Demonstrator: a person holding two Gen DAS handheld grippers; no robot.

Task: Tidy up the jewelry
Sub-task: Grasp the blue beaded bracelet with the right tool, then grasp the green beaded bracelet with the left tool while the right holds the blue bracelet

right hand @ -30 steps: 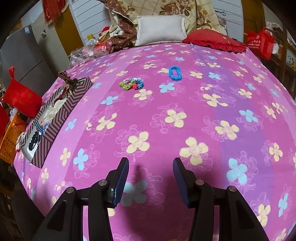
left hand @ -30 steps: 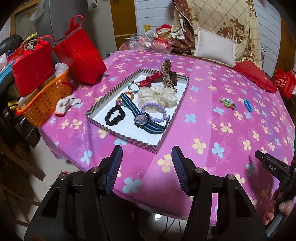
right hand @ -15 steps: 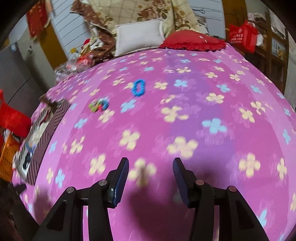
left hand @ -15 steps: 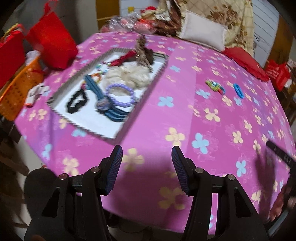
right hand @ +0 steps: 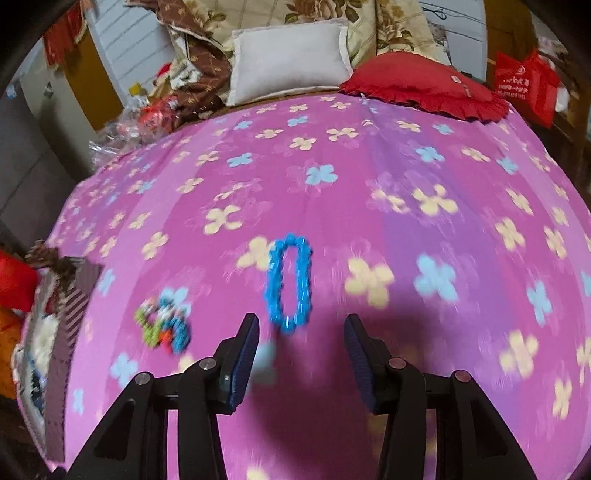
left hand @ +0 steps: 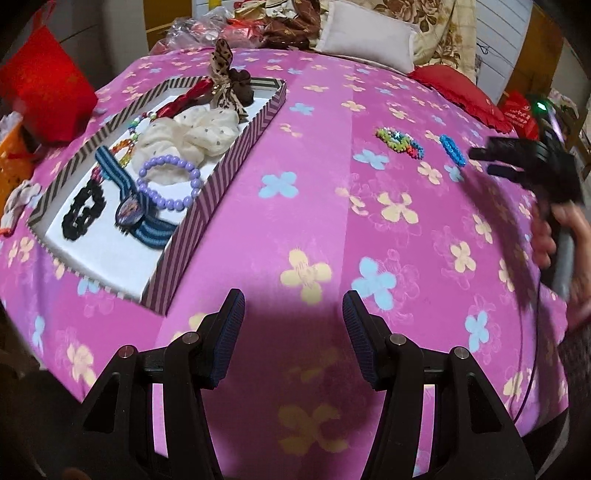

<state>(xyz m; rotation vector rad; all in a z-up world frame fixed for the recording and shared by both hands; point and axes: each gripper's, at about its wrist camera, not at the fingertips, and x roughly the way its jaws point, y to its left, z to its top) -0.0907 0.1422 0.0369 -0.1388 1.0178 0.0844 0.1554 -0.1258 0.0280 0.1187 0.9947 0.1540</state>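
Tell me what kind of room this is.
Probably a lived-in room at home, perhaps a bedroom: a flowered pink cloth covers the surface, a white pillow and red cushion sit at its far edge, and a floral quilt is piled behind.

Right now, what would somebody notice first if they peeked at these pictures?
Probably the bright pink flowery bedspread filling both views. Then the striped tray on its left, with a purple bead bracelet and cream scrunchie inside. A blue bracelet lies on the cloth just ahead of the open right hand-held gripper.
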